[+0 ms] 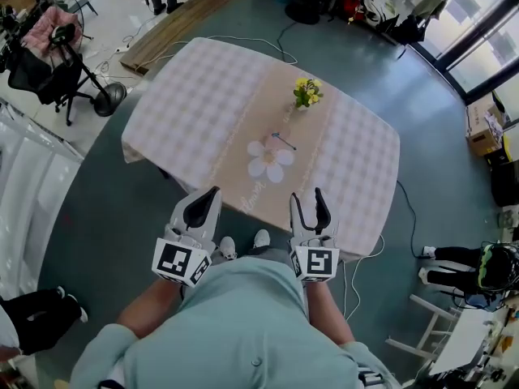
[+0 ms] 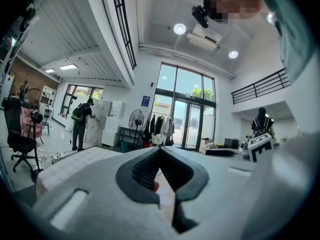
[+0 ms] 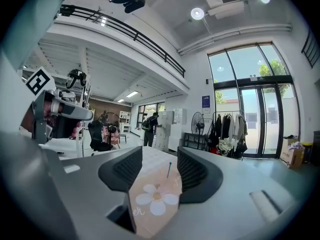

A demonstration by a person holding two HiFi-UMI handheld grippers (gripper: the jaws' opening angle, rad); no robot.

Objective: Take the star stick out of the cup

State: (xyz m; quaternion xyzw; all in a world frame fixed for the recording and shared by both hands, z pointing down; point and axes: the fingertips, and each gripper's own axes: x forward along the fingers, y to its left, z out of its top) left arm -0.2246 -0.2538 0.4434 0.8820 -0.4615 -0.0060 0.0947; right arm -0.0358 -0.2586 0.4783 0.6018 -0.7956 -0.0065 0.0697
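Hardly anything here can be read. The runner (image 1: 243, 164) carries a line of pale cursive script (image 1: 252, 194) below its printed daisy. The right gripper view catches only its last looping letters (image 3: 135, 211), and I can't make out the word. A small blue sign (image 3: 206, 102) hangs on the wall beside the glass doors, its print too small to read. The left cube (image 1: 180, 262) and right cube (image 1: 315, 262) bear square black-and-white markers, coded patterns rather than letters or numbers.
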